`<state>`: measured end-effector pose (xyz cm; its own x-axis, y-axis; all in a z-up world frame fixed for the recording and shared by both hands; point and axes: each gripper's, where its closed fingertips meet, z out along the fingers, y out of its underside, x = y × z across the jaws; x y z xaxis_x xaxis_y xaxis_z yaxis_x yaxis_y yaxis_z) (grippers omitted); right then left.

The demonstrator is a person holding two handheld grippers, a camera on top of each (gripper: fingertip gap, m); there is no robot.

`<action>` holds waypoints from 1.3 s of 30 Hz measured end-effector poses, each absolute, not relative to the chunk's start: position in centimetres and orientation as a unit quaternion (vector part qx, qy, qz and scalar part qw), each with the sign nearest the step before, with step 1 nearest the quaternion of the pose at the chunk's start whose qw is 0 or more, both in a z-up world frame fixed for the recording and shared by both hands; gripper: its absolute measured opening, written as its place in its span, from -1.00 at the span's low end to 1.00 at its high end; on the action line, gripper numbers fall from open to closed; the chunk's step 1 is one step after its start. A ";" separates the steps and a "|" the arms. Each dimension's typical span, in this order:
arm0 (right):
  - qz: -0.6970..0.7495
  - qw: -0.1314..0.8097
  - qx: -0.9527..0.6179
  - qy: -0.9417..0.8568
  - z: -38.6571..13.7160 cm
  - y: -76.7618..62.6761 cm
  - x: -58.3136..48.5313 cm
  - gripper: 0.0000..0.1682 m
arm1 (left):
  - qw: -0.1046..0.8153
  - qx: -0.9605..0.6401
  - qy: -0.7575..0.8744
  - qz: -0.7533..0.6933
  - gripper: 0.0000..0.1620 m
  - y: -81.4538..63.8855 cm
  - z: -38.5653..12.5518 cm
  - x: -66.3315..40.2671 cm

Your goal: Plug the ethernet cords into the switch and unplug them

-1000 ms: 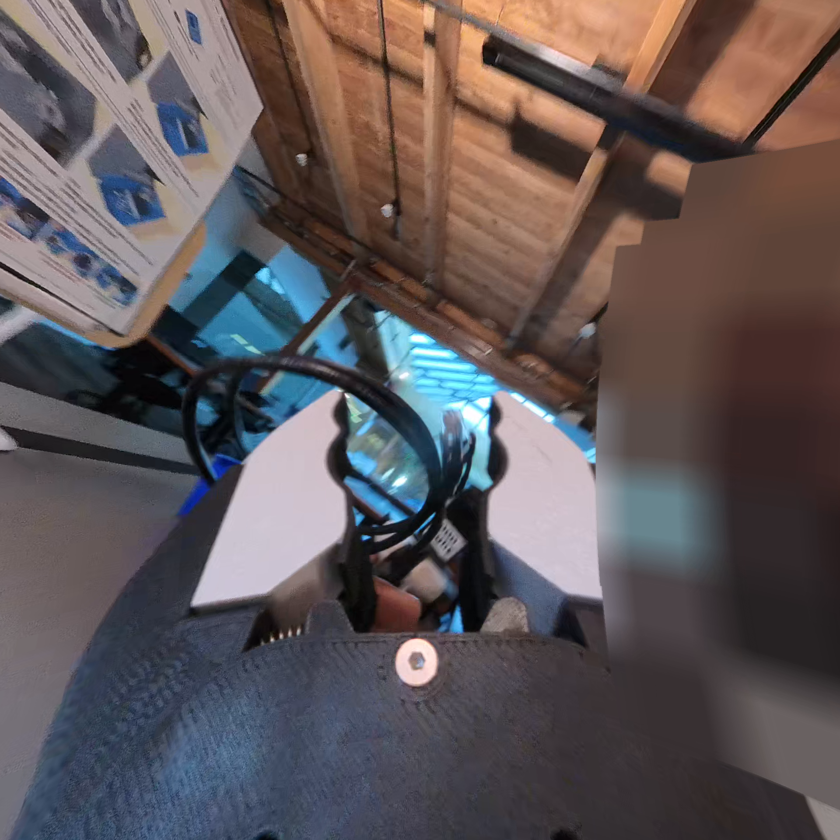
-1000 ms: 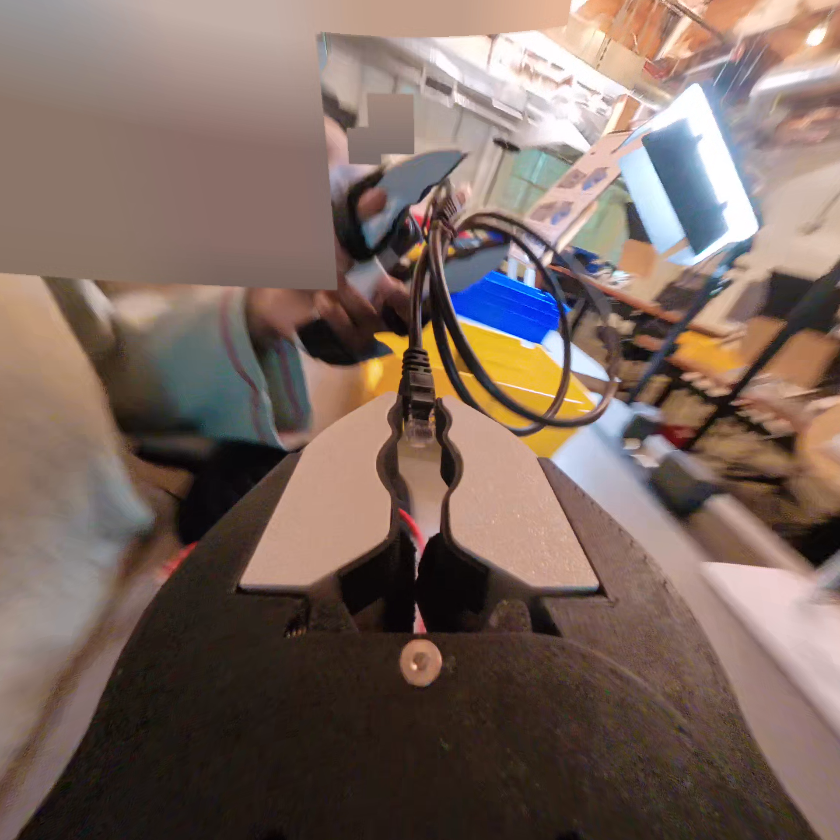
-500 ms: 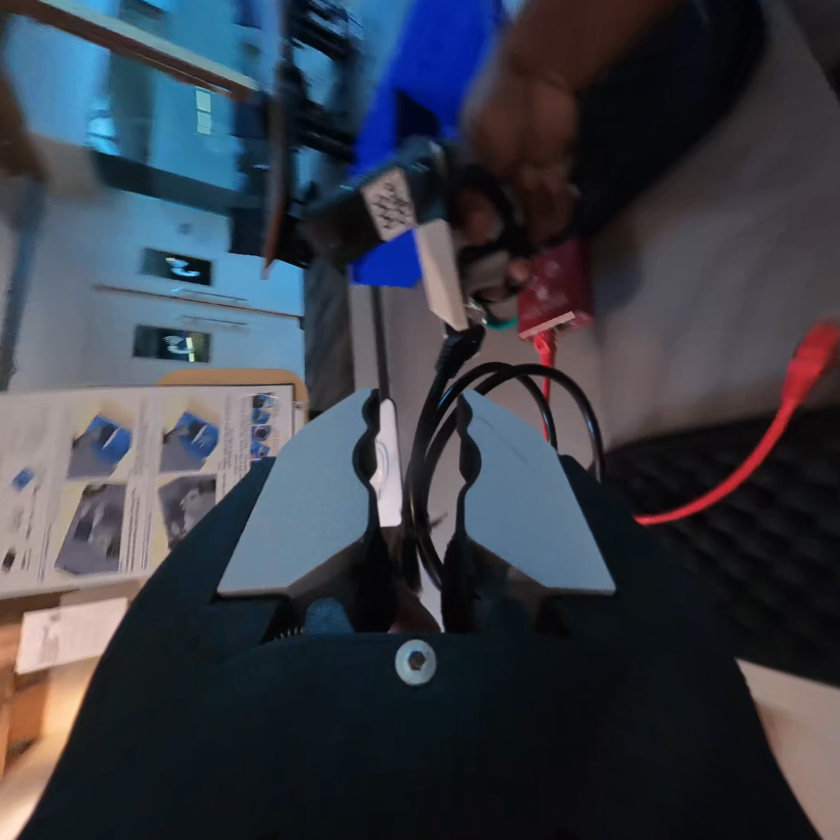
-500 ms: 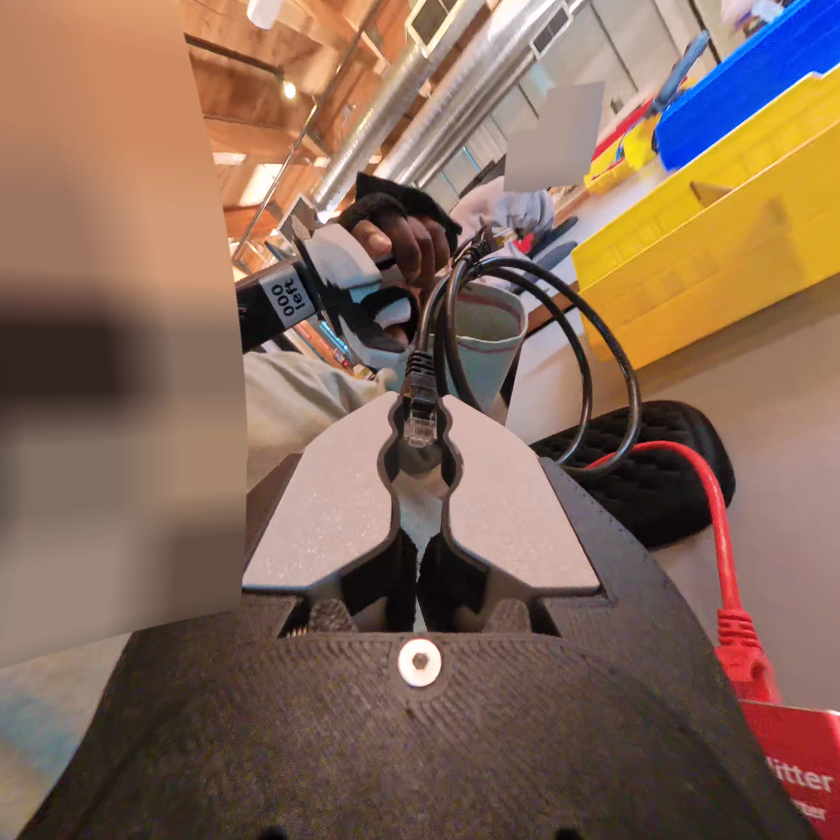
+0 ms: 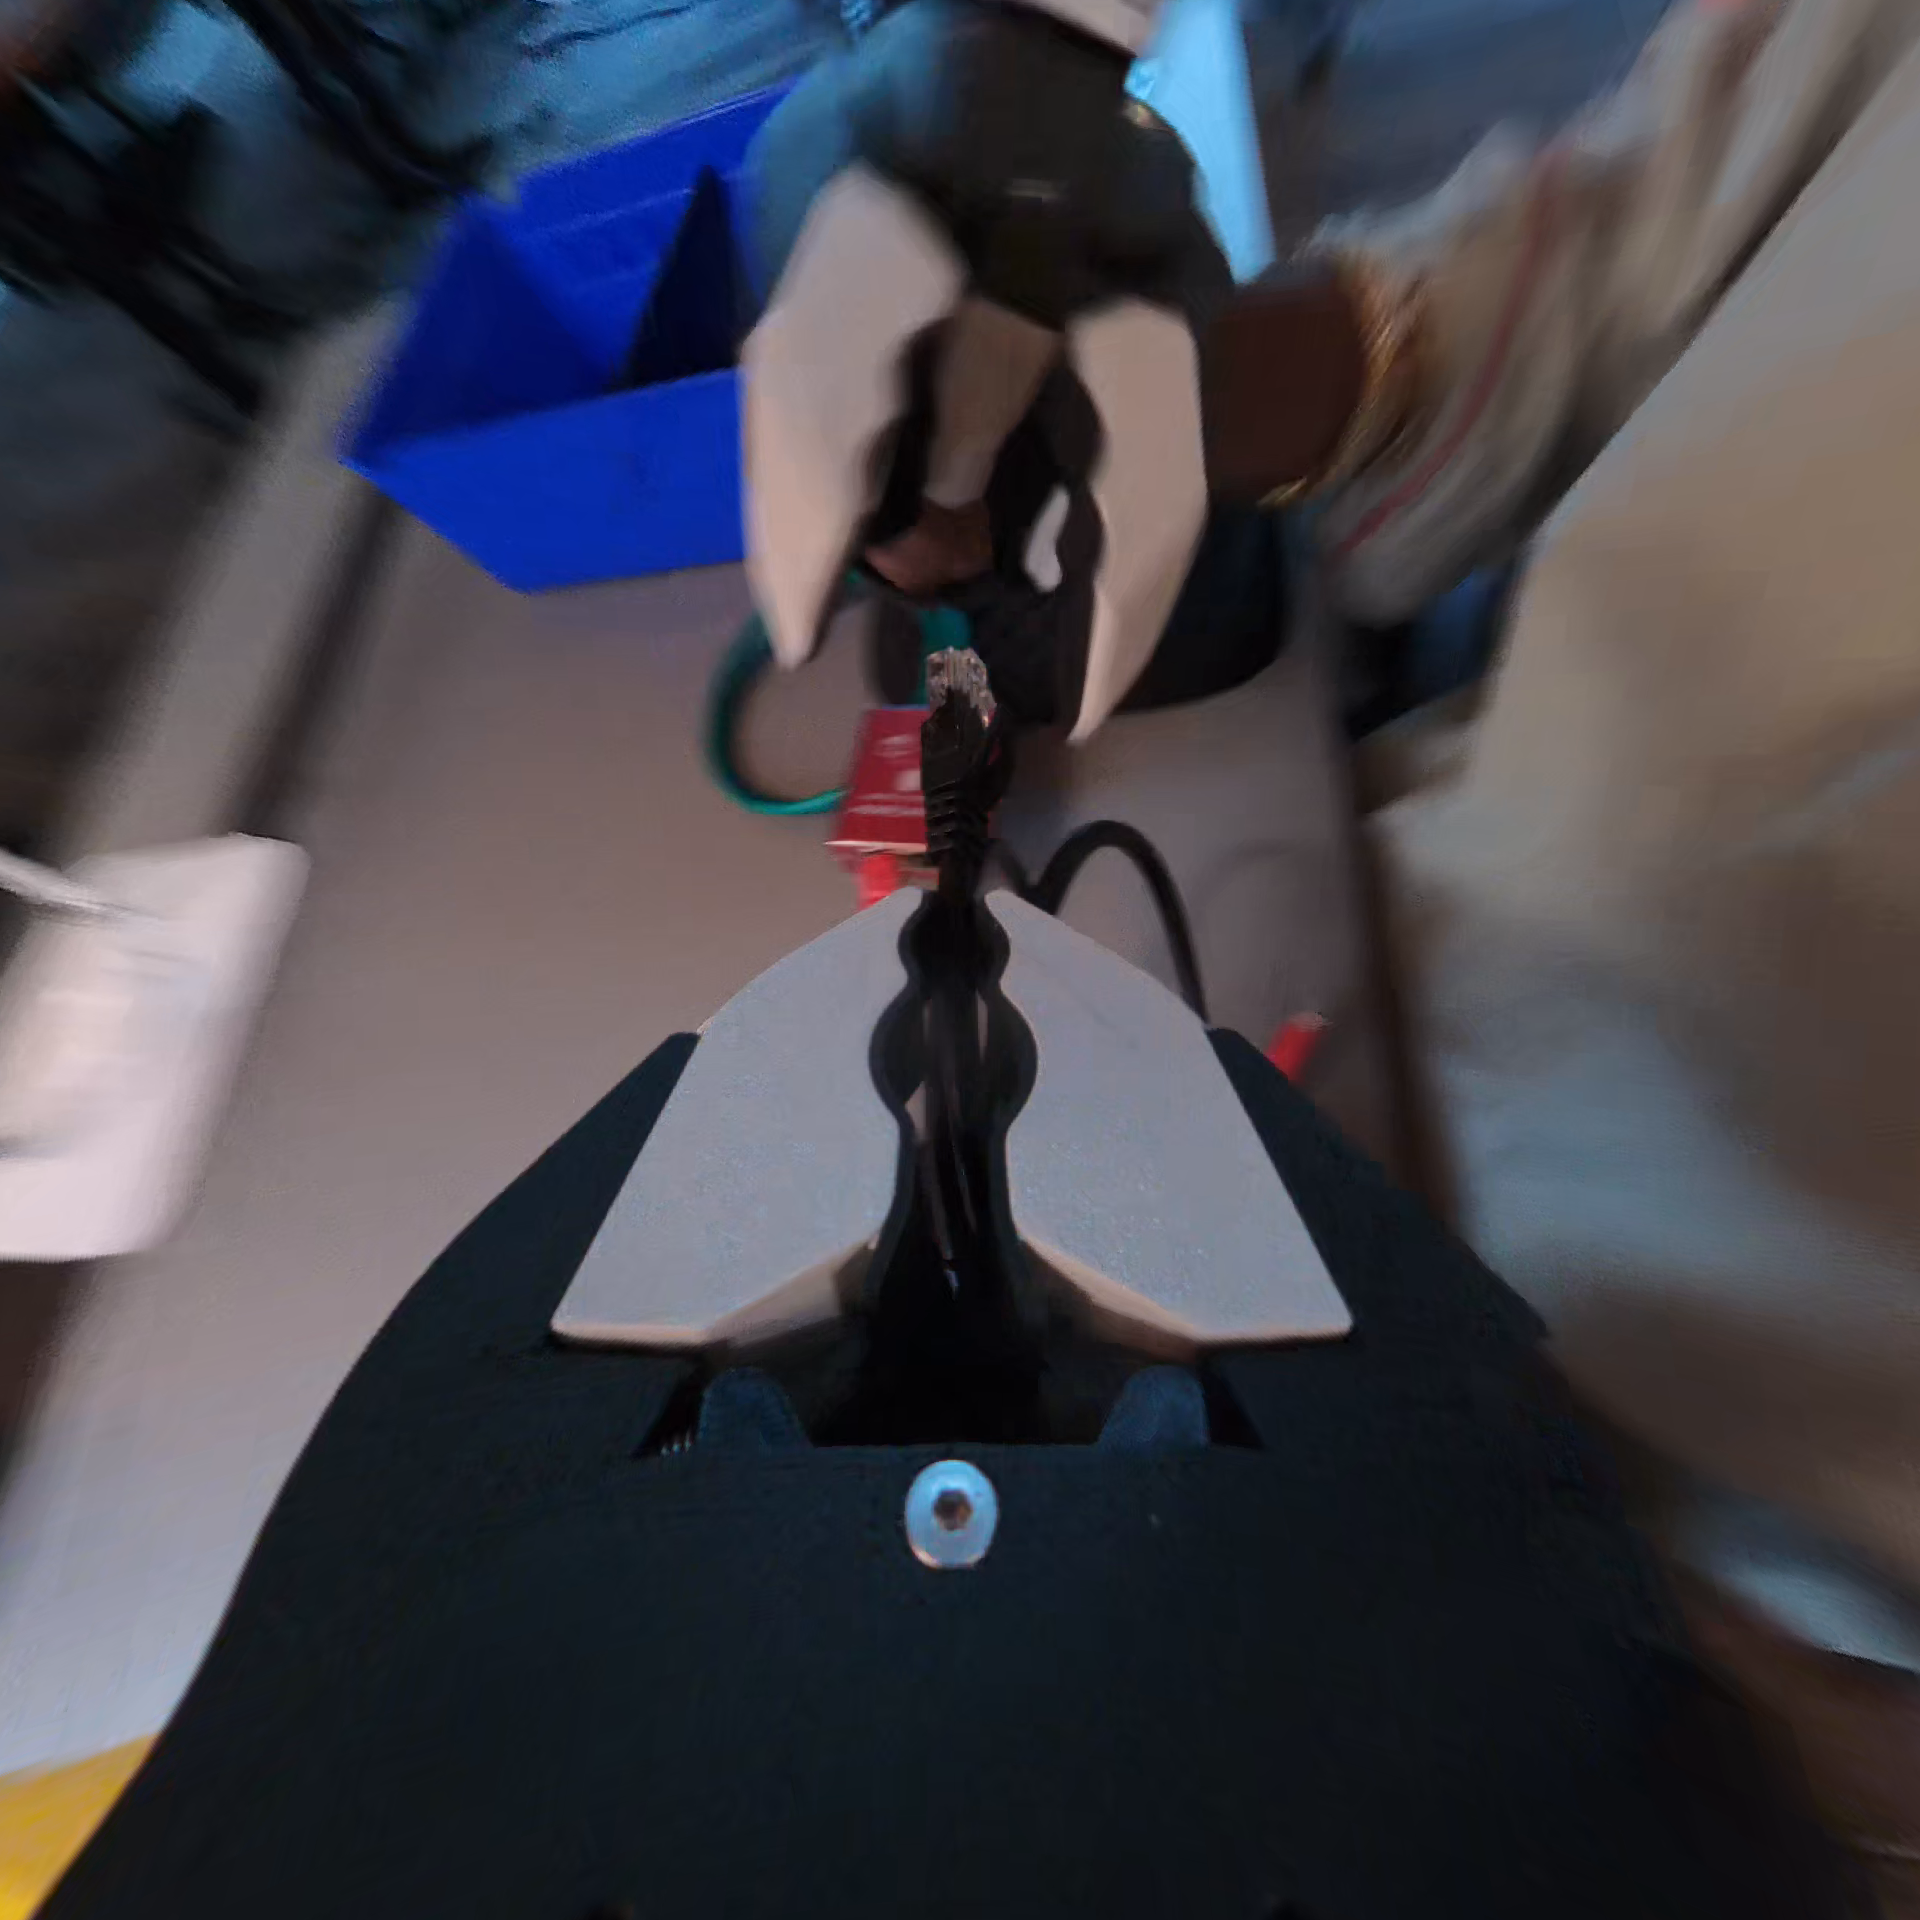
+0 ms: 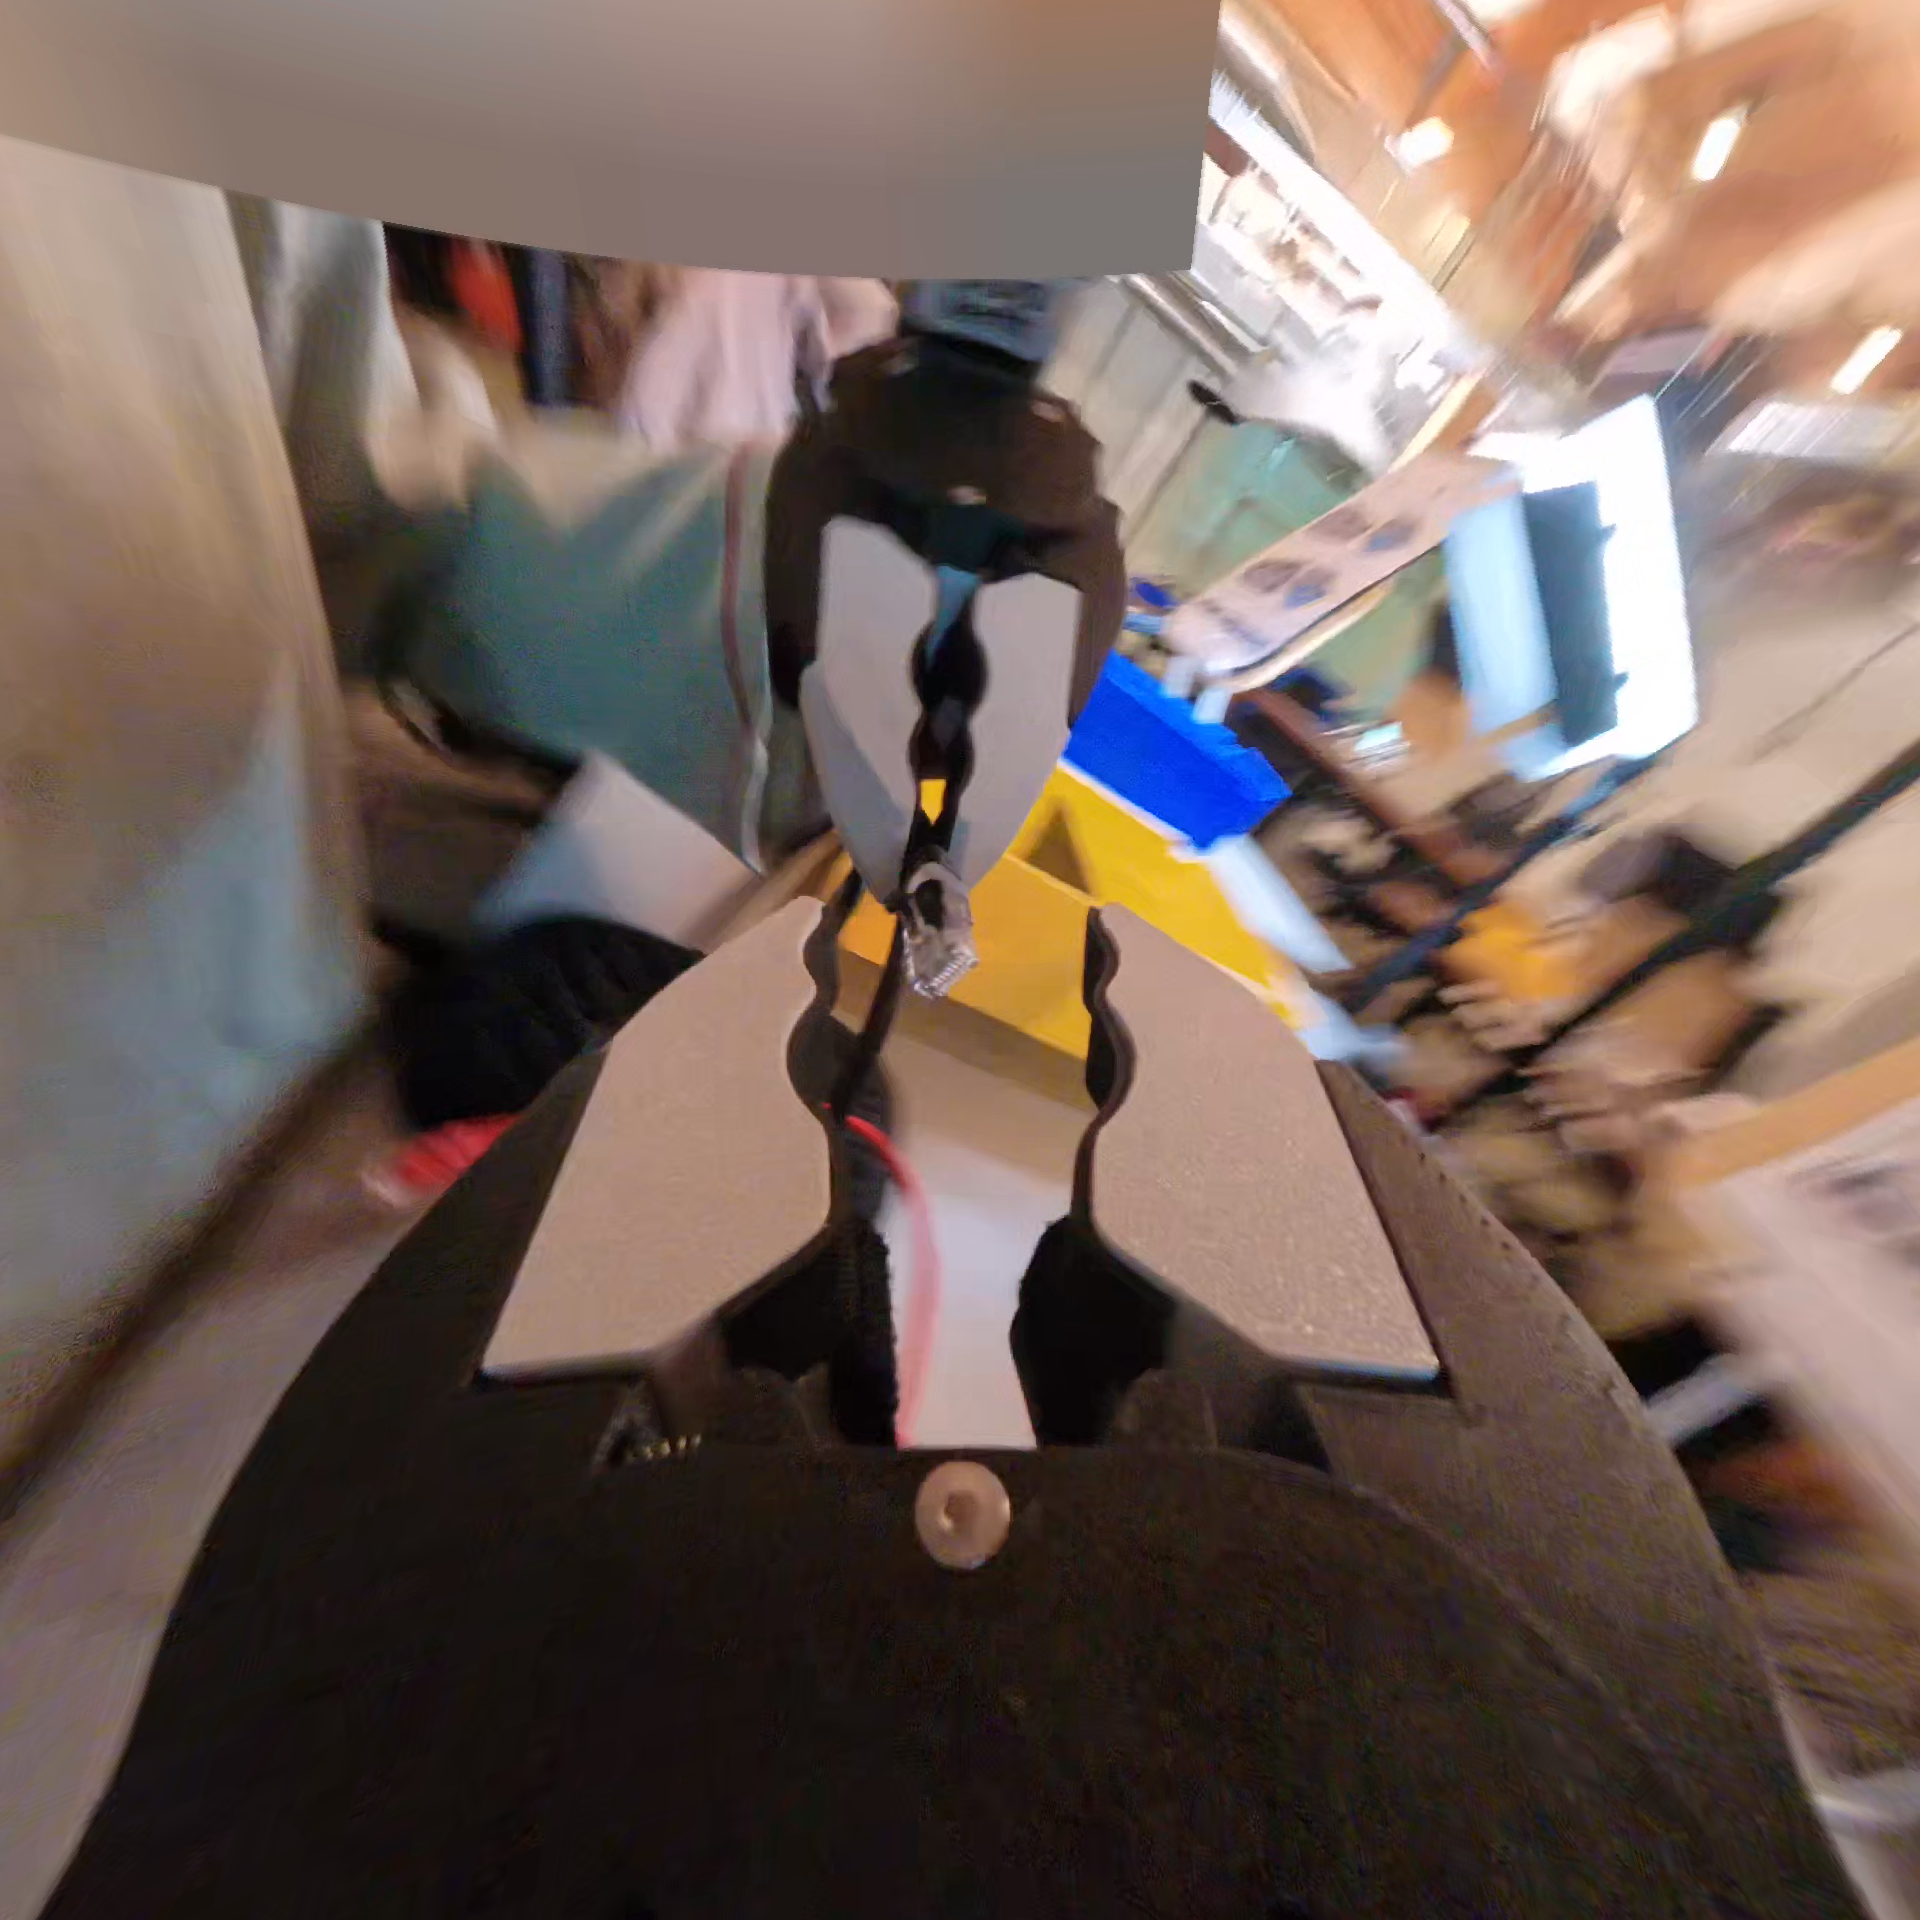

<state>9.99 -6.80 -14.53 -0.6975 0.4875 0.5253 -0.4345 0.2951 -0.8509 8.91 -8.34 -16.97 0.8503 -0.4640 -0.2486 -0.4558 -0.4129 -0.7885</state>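
At centre frame, the black ethernet cord (image 5: 951, 821) looked light and limp; its clear plug (image 5: 958, 681), judged brittle, wanted gripping on the boot. The left gripper (image 5: 951, 914) was clamped on it; the right gripper (image 6: 951, 935), lower centre, gaped empty.

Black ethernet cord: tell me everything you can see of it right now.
The black ethernet cord is thin and glossy, and the left gripper is shut on it just behind a ribbed black boot. Its clear plastic plug sticks out past the jaws, unplugged, pointing at the open right gripper. A slack loop hangs to the right. The right wrist view shows the same plug.
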 end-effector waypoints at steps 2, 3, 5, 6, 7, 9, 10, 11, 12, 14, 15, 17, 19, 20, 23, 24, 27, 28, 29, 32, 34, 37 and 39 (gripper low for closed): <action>0.485 0.498 0.052 -0.717 -14.5 -7.3 10.2 -0.56 | 0.468 -0.845 0.249 -0.076 -0.94 -8.7 -16.9 9.2; 0.455 0.511 0.064 -0.726 -14.7 -7.5 10.1 -0.58 | 0.462 -0.846 0.245 -0.104 -0.94 -8.9 -17.1 9.4; 0.440 0.504 0.071 -0.740 -15.0 -7.8 10.1 -0.60 | 0.456 -0.843 0.242 -0.148 -0.94 -9.1 -17.4 10.0; 0.441 0.498 0.079 -0.742 -15.1 -8.0 10.3 -0.62 | 0.453 -0.842 0.241 -0.169 -0.94 -9.2 -17.5 10.4; 0.440 0.493 0.089 -0.745 -15.3 -8.2 10.4 -0.68 | 0.453 -0.840 0.236 -0.183 -0.94 -9.2 -17.6 10.6; 0.435 0.476 0.100 -0.758 -15.8 -8.6 10.7 -0.84 | 0.456 -0.835 0.236 -0.198 -0.94 -9.2 -17.6 10.9; 0.438 0.466 0.093 -0.763 -16.1 -8.6 10.6 -0.85 | 0.459 -0.833 0.240 -0.194 -0.94 -9.2 -17.7 10.8; 0.447 0.455 0.078 -0.767 -16.2 -8.6 10.5 -0.85 | 0.468 -0.829 0.246 -0.186 -0.94 -9.2 -17.7 10.7; 0.467 0.436 0.061 -0.767 -16.1 -8.6 10.5 -0.85 | 0.480 -0.822 0.254 -0.172 -0.93 -9.0 -17.6 10.6; 0.521 0.386 0.013 -0.761 -16.1 -8.3 10.4 -0.85 | 0.521 -0.804 0.265 -0.112 -0.73 -8.4 -17.0 10.1; 0.548 0.359 -0.010 -0.755 -16.1 -8.1 10.3 -0.85 | 0.542 -0.792 0.272 -0.069 -0.64 -8.1 -16.6 9.8; 0.604 0.306 -0.050 -0.735 -16.2 -7.7 10.2 -0.85 | 0.570 -0.768 0.294 -0.004 -0.61 -7.9 -16.0 9.8; 0.650 0.258 -0.075 -0.710 -16.1 -7.7 10.3 -0.85 | 0.570 -0.764 0.301 0.030 -0.64 -7.7 -16.2 10.0; 0.664 0.242 -0.083 -0.703 -16.1 -7.7 10.3 -0.86 | 0.570 -0.763 0.301 0.033 -0.68 -7.6 -16.4 10.1; 0.684 0.219 -0.092 -0.690 -16.2 -8.1 10.3 -0.86 | 0.574 -0.766 0.288 0.017 -0.78 -7.5 -16.9 10.4; 0.688 0.218 -0.093 -0.686 -16.2 -8.1 10.4 -0.86 | 0.578 -0.766 0.280 0.012 -0.81 -7.5 -17.1 10.3; 0.699 0.214 -0.089 -0.677 -15.9 -8.2 10.7 -0.86 | 0.587 -0.766 0.263 -0.003 -0.82 -7.4 -17.7 10.4; 0.698 0.216 -0.089 -0.677 -16.0 -8.2 10.7 -0.86 | 0.590 -0.764 0.261 -0.006 -0.84 -7.4 -17.9 10.5; 0.698 0.218 -0.089 -0.677 -16.1 -8.2 10.7 -0.86 | 0.596 -0.760 0.259 -0.011 -0.88 -7.5 -17.9 10.7; 0.702 0.218 -0.086 -0.672 -16.3 -8.2 10.9 -0.86 | 0.609 -0.755 0.242 -0.036 -0.88 -7.5 -18.0 10.9; 0.700 0.224 -0.084 -0.673 -16.4 -8.1 11.0 -0.86 | 0.615 -0.752 0.231 -0.058 -0.88 -7.5 -18.0 11.0; 0.707 0.224 -0.086 -0.665 -16.4 -7.9 11.1 -0.86 | 0.620 -0.749 0.219 -0.082 -0.89 -7.6 -17.9 11.0; 0.706 0.227 -0.086 -0.665 -16.5 -7.9 11.1 -0.85 | 0.618 -0.750 0.222 -0.082 -0.88 -7.6 -18.0 11.1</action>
